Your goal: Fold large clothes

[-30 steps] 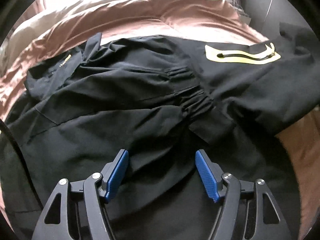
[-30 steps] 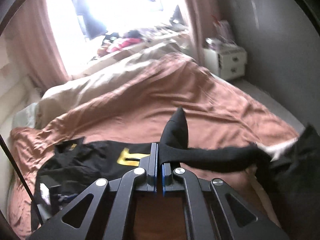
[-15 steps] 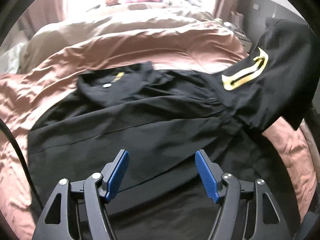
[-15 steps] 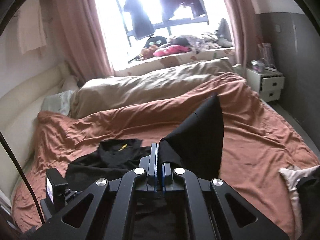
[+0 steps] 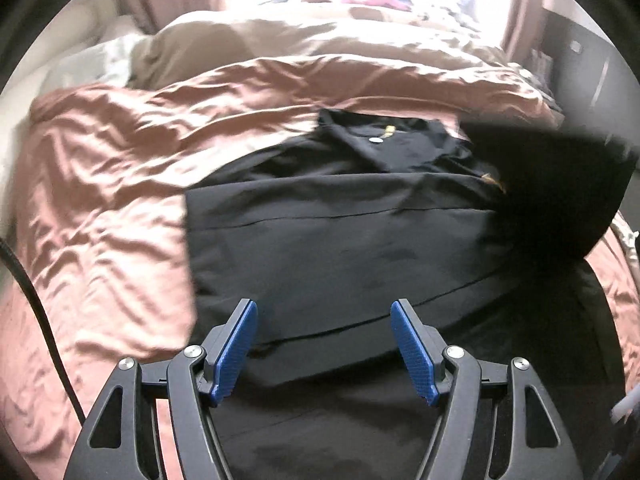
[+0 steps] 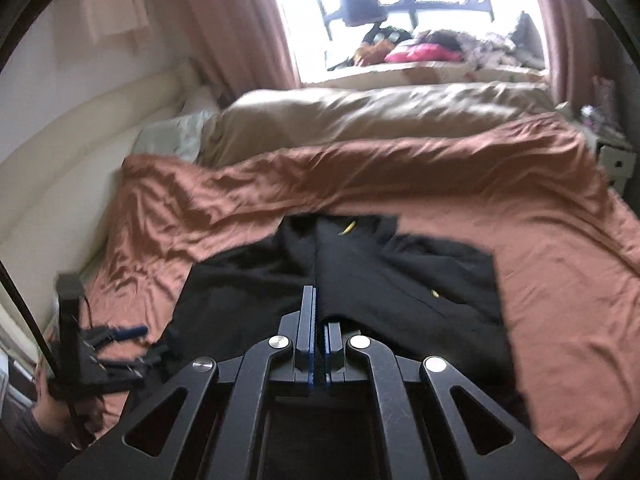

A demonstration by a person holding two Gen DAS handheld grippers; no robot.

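Note:
A large black garment [image 5: 344, 248] with small yellow marks lies spread on the pink-brown bed cover [image 5: 104, 200]. My left gripper [image 5: 324, 352] is open and empty, hovering just above the garment's near part. My right gripper [image 6: 319, 320] is shut on a fold of the black garment [image 6: 360, 280] and holds it over the garment's middle. In the left wrist view that carried part shows as a blurred dark flap [image 5: 552, 184] at the right. The left gripper also shows at the lower left of the right wrist view [image 6: 116, 340].
A beige duvet [image 6: 380, 116] lies bunched across the far side of the bed. A cream headboard [image 6: 60, 152] runs along the left. A white nightstand [image 6: 616, 160] stands at the right. Clothes are piled on the window sill [image 6: 420, 52].
My right gripper has carried the garment's right side up and over towards the left, and the yellow logo is now hidden. The left gripper has pulled back, staying open.

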